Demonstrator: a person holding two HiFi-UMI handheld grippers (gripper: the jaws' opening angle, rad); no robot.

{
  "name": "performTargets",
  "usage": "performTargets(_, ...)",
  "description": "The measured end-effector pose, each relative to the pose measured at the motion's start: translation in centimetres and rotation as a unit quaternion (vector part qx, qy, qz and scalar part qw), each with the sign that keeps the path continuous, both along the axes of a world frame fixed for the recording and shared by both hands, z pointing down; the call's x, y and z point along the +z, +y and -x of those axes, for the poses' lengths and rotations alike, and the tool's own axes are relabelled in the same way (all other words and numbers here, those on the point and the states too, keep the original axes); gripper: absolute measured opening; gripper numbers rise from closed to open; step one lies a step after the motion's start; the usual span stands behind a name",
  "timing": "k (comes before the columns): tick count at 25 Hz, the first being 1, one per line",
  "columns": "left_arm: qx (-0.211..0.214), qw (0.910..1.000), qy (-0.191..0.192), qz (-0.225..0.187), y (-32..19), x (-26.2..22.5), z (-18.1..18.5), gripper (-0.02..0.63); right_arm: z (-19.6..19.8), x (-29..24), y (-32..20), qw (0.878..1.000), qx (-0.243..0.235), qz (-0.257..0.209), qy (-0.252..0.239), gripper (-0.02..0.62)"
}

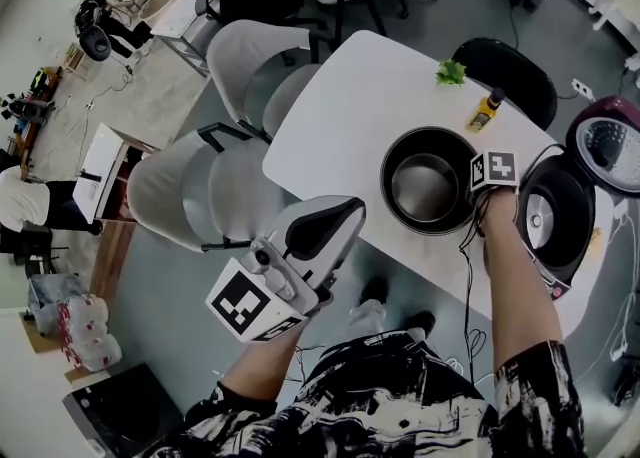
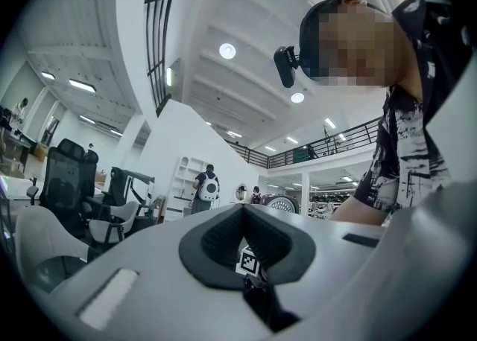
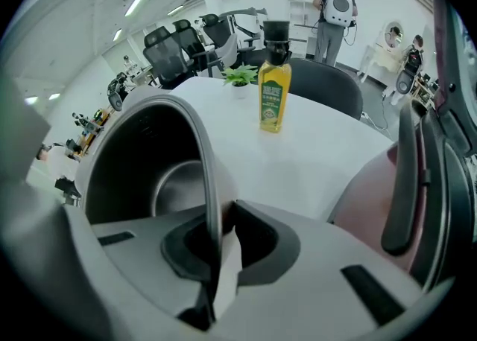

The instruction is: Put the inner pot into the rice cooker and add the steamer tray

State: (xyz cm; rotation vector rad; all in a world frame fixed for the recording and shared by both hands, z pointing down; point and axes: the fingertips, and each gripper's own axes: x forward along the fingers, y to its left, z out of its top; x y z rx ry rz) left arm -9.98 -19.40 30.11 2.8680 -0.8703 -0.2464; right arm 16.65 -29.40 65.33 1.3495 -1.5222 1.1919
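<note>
The dark round inner pot (image 1: 400, 161) stands on the white table (image 1: 340, 116), its bottom shiny steel. My right gripper (image 1: 482, 192) points steeply down at the pot's right rim and is shut on that rim; in the right gripper view the thin rim of the pot (image 3: 195, 146) runs straight into the closed jaws of the right gripper (image 3: 214, 220). The open maroon rice cooker (image 1: 556, 226) sits just right of the pot, and its body (image 3: 369, 198) also shows there. My left gripper (image 1: 335, 221) hangs off the table near my body, shut and empty (image 2: 242, 209).
A yellow oil bottle (image 1: 484, 111) (image 3: 273, 97) and a small green plant (image 1: 451, 72) (image 3: 240, 77) stand behind the pot. The cooker's raised lid (image 1: 610, 151) is at far right. Grey chairs (image 1: 250, 66) crowd the table's left edge, a black chair (image 1: 515, 71) its far side.
</note>
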Motion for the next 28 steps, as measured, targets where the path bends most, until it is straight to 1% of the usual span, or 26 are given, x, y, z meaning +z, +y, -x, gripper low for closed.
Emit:
performTargets(3,0.013,0.9999,0.002,-0.007,0.3,-0.8,-1.0,0.005,-0.1,-1.9,-0.1,1.000,0.011,-0.014,-0.021,0.005)
performTargets(7,0.034,0.9992,0.006,-0.018,0.7,-2.1,-2.8,0.005,-0.4,-5.9,-0.7,0.998,0.021,-0.037,-0.055,0.005)
performTargets(9,0.048,0.9985,0.010,-0.024,0.9,-2.6,-4.0,0.005,-1.2,-8.5,-1.1,0.996,0.024,-0.050,-0.069,0.005)
performTargets(12,0.071,0.9968,0.017,-0.032,1.1,-3.2,-6.2,0.005,-3.5,-12.6,-1.1,0.994,0.033,-0.069,-0.084,0.005)
performTargets(16,0.112,0.9926,0.027,-0.039,2.0,-3.6,-9.7,0.005,-9.0,-17.5,0.9,0.990,0.060,-0.092,-0.087,0.005)
performTargets(20,0.157,0.9860,0.034,-0.046,3.6,-4.4,-13.9,0.005,-16.1,-20.7,5.7,0.987,0.106,-0.100,-0.073,0.006)
performTargets(23,0.179,0.9819,0.036,-0.050,4.9,-5.4,-16.8,0.005,-20.9,-21.6,9.0,0.983,0.141,-0.099,-0.066,0.006)
performTargets(25,0.196,0.9786,0.036,-0.051,5.8,-6.1,-18.6,0.005,-23.9,-21.6,11.4,0.978,0.173,-0.096,-0.067,0.006)
performTargets(28,0.214,0.9750,0.029,-0.051,6.9,-6.4,-20.7,0.005,-27.0,-20.3,14.2,0.972,0.207,-0.089,-0.071,0.006)
